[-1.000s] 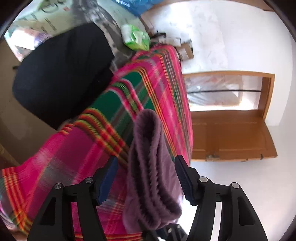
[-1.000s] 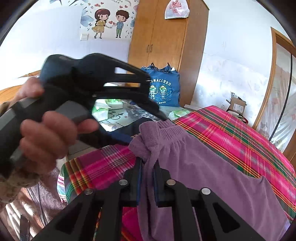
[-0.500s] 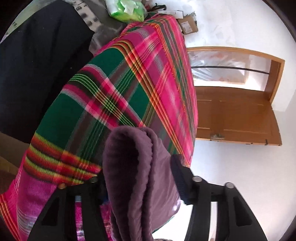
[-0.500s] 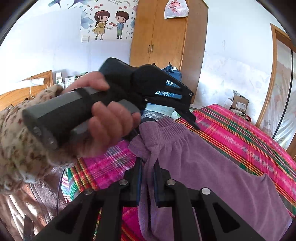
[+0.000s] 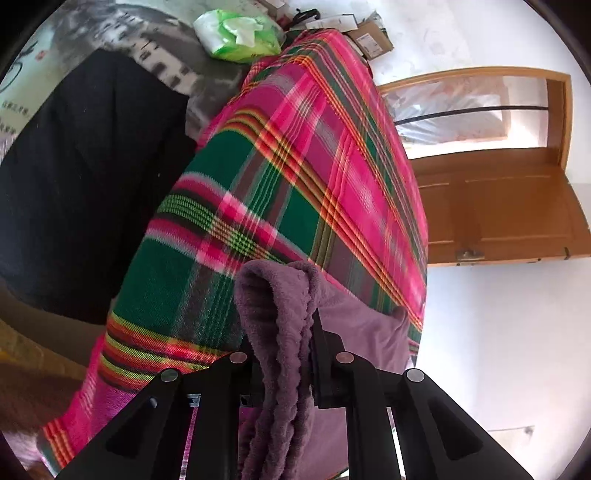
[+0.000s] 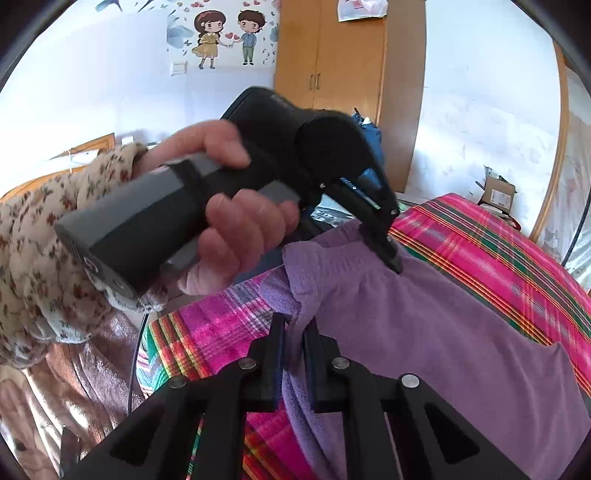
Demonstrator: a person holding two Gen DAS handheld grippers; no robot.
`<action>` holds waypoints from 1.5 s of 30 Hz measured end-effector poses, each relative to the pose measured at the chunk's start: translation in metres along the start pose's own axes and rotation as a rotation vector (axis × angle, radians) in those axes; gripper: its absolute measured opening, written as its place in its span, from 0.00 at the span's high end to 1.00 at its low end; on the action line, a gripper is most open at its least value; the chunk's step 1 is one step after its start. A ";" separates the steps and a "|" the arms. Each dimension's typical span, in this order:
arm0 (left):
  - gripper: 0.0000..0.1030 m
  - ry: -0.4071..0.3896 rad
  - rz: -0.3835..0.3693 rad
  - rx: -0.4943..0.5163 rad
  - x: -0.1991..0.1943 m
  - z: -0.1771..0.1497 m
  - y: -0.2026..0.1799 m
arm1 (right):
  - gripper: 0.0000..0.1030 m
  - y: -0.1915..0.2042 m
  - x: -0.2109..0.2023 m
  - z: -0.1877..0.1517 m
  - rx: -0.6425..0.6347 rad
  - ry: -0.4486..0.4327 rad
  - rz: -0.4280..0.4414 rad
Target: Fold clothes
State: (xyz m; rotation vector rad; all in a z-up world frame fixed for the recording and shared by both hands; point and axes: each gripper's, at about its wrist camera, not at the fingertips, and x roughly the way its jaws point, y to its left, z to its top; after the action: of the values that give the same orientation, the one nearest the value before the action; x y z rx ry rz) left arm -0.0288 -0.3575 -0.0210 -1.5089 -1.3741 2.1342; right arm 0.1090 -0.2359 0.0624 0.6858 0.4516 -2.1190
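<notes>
A purple fleece garment (image 6: 461, 325) with a ribbed elastic waistband lies on a pink and green plaid blanket (image 6: 498, 240). My right gripper (image 6: 294, 325) is shut on a bunched corner of the waistband near the blanket's edge. A hand (image 6: 240, 221) in a floral sleeve holds my left gripper (image 6: 396, 264) on the waistband a little farther along. In the left wrist view the jaws of the left gripper (image 5: 282, 343) are closing, and the folded waistband (image 5: 273, 295) is squeezed between them.
A black garment (image 5: 85, 166) and a green and white packet (image 5: 240, 33) lie beyond the blanket (image 5: 295, 166). A wooden door (image 5: 498, 206), a wardrobe (image 6: 347, 74), a blue bag (image 6: 369, 129) and a cardboard box (image 6: 498, 192) stand around the bed.
My left gripper has slid forward along the waistband and its jaws have gone from wide apart to tight on the fabric. The right gripper has kept its hold and place.
</notes>
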 end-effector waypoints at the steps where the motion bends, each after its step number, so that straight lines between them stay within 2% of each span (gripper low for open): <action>1: 0.86 -0.003 -0.002 -0.005 0.000 0.000 0.001 | 0.91 0.001 0.000 0.000 -0.002 -0.001 0.000; 5: 0.86 -0.004 -0.029 -0.045 0.003 0.001 0.009 | 0.91 0.004 0.008 0.003 -0.002 0.018 0.007; 13: 0.86 0.007 -0.042 -0.059 0.008 -0.001 0.008 | 0.91 0.011 0.015 -0.005 -0.014 0.052 0.006; 18: 0.86 -0.003 -0.010 -0.055 0.007 -0.004 -0.001 | 0.90 0.011 0.009 -0.010 0.013 0.044 0.014; 34: 0.86 -0.049 0.038 0.000 -0.013 -0.016 -0.043 | 0.91 0.000 -0.045 -0.021 0.094 -0.069 0.013; 38: 0.86 -0.049 0.047 0.013 -0.011 -0.022 -0.057 | 0.91 -0.035 -0.041 -0.015 0.113 -0.090 0.008; 45: 0.86 -0.057 0.053 0.051 -0.008 -0.036 -0.086 | 0.91 -0.055 -0.056 -0.010 0.142 -0.140 -0.003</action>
State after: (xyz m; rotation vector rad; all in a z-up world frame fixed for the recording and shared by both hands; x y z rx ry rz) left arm -0.0246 -0.2946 0.0480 -1.4928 -1.3007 2.2425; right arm 0.0953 -0.1636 0.0929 0.6109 0.2269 -2.2001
